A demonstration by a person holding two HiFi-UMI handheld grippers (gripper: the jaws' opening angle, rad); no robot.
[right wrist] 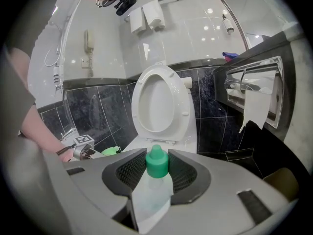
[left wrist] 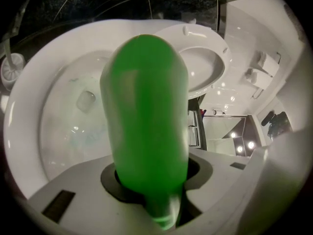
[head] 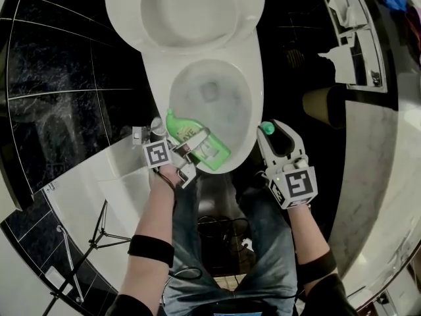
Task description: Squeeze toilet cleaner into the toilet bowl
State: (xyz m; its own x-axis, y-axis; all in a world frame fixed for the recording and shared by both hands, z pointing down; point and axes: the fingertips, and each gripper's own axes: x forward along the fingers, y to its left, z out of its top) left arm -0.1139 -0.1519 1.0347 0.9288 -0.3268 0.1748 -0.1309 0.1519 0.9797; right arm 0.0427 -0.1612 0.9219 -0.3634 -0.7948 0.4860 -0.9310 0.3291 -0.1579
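Found the toilet cleaner bottle (head: 191,133) clamped between the jaws of the left gripper (head: 195,147), jaws partway closed and pressing on its green body. Saw it lying tilted across the near left rim of the toilet bowl (head: 255,104), one end reaching out above the water. Noted in the left gripper view the same bottle (left wrist: 146,116) filling the gap between the jaws, with the bowl behind it. Found the right gripper (head: 272,134) just beside the bowl's right rim, jaws narrowed on a green cap (head: 267,128) with a pale piece below it. Observed the two grippers well apart, the bowl's near rim between them. Recorded the seat (head: 122,18) raised upright at the back. Noted dark tiled floor (head: 59,91) open to the left of the bowl, and a paper holder (head: 355,45) on the wall to the right, well apart from the right gripper.
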